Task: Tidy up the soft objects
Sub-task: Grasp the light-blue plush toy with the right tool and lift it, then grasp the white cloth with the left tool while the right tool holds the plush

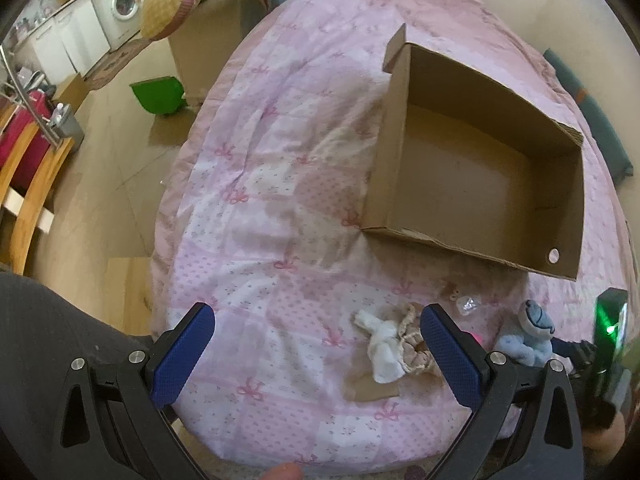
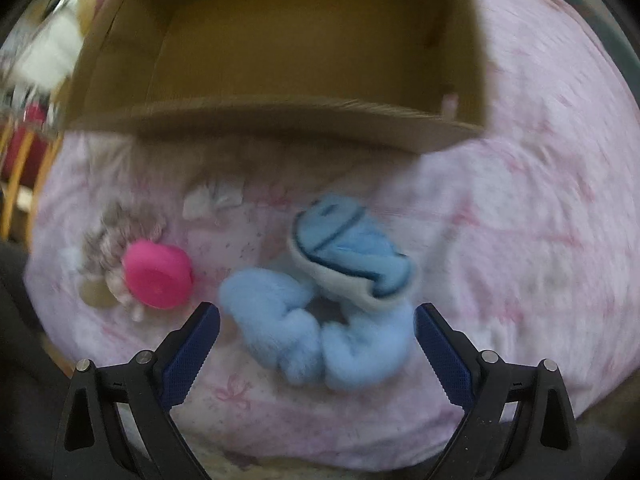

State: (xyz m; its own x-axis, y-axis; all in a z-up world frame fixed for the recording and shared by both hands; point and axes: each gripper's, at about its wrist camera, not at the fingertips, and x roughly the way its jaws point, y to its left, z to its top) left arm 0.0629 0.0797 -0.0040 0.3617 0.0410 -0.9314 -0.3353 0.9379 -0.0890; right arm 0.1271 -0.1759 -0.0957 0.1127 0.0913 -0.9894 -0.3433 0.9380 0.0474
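Observation:
An open cardboard box (image 1: 472,168) (image 2: 280,60) lies empty on the pink bedspread (image 1: 280,200). In the right wrist view a fluffy light-blue soft toy (image 2: 332,300) lies just ahead of my open right gripper (image 2: 318,316), between the blue pads' line but untouched. Left of it sits a pink round object (image 2: 158,274) against a beige and white doll-like bundle (image 2: 116,248). In the left wrist view my left gripper (image 1: 316,320) stands open over the bedspread, and the white and beige bundle (image 1: 394,350) lies beside its right pad (image 1: 448,356). The blue toy (image 1: 528,340) is further right.
A small clear wrapper (image 1: 468,304) lies near the box's front wall. Left of the bed are a green bin (image 1: 158,96), wooden chair slats (image 1: 28,184) and a washing machine (image 1: 122,8). A dark teal cushion (image 1: 600,120) borders the bed's right side. The right wrist view is motion-blurred.

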